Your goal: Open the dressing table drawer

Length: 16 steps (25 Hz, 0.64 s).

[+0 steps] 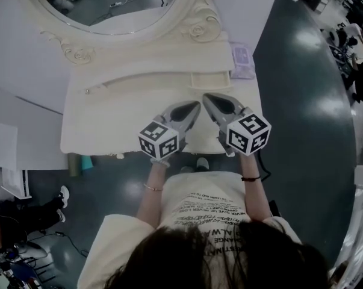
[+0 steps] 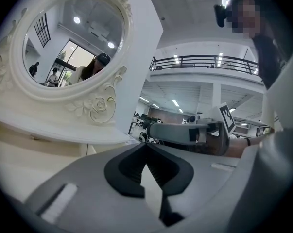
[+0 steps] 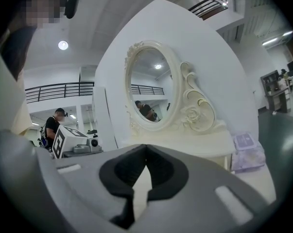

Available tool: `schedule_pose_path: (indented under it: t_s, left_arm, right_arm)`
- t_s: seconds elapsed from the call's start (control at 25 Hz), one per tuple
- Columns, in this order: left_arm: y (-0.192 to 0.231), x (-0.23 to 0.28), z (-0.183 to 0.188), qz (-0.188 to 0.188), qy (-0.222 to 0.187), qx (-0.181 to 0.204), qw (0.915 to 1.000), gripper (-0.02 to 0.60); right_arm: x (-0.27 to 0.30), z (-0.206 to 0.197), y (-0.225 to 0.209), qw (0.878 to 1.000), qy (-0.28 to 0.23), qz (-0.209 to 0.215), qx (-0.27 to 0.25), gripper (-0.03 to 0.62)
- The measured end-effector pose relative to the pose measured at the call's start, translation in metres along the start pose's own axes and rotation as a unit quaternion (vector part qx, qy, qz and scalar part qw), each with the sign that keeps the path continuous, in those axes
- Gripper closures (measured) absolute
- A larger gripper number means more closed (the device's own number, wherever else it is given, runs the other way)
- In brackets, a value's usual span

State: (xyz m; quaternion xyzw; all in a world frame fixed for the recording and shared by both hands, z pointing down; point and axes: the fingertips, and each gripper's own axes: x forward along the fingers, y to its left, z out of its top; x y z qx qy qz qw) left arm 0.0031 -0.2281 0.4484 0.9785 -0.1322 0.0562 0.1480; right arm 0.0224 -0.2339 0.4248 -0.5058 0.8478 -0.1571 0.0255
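— Where's the drawer [image 1: 139, 83]?
— I take it to be the long front in the low tier under the mirror [image 1: 109, 8]. It runs left to right and lies beyond both grippers, further up the head view.
— Which gripper is nearer?
— The left gripper [image 1: 197, 105] is on the side of the small knob [image 1: 86, 91] at that front's left end. The right gripper [image 1: 206, 97] is just beside the left. Both are clenched on nothing, over the table [image 1: 103, 131].
— Anything unclear?
— It's cream on cream, so the seams are faint. The table's front face is hidden under the grippers and arms.
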Motion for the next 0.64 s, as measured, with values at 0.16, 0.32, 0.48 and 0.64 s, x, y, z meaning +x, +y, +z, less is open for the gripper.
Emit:
schedule_pose_path:
  t_s: [0.16,0.32,0.48,0.64]
  left_arm:
    - [-0.0001,-0.0018,0.0034,0.000,-0.008,0.005,1.0000,0.588]
    - [0.0013,-0.0031,0.0048,0.001,-0.011,0.008,0.9999,0.588]
    - [0.0017,-0.0049,0.0053,0.001,-0.010,0.008,0.9999,0.588]
    - [0.0041,-0.0081,0.0047,0.002,-0.010,0.003,0.9999,0.588]
  right_arm:
    - [0.0011,-0.0001,0.0010,1.000,-0.001,0.002,-0.002,0.591]
    - [0.0038,0.0003,0.0013,1.000,-0.003,0.003,-0.002,0.592]
    - [0.0051,0.0003,0.0024,1.000,-0.002,0.002,-0.004,0.592]
    - [0.0076,0.0002,0.0030,1.000,-0.001,-0.002,-0.004,0.591]
